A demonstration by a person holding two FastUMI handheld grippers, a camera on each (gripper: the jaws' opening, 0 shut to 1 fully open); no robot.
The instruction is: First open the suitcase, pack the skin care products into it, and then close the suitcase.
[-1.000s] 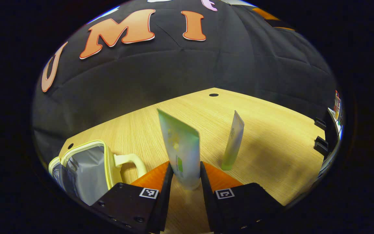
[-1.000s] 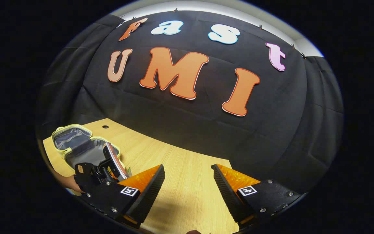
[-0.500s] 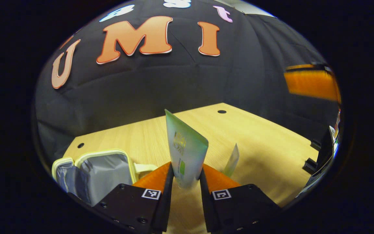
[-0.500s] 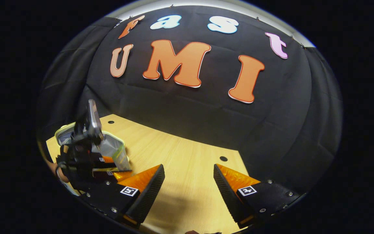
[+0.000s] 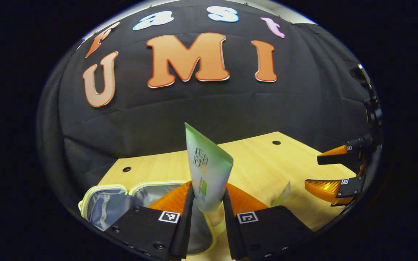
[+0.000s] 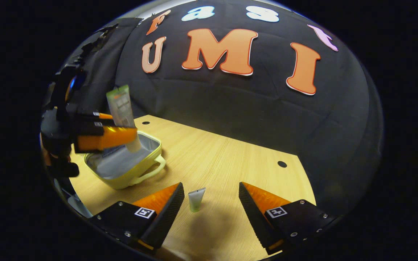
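Note:
My left gripper (image 5: 207,190) is shut on a white-and-green tube (image 5: 206,163), held upright in the air over the open suitcase (image 5: 102,189), a small yellow-rimmed case with grey lining. In the right gripper view the same tube (image 6: 121,106) hangs cap down above the suitcase (image 6: 140,173), in the left gripper (image 6: 102,135). A smaller tube (image 6: 196,199) stands on the table between the fingers of my right gripper (image 6: 211,197), which is open and not touching it. The small tube (image 5: 281,194) also peeks out beside the right gripper (image 5: 330,172) in the left gripper view.
The wooden table (image 6: 230,159) has round cable holes (image 6: 282,164) near its back edge. The suitcase handle (image 6: 156,170) points toward the table's middle. Black cloth walls close the booth behind and to both sides.
My left gripper has lifted the tube and carried it over the open suitcase. The right gripper has come down and now brackets the small standing tube.

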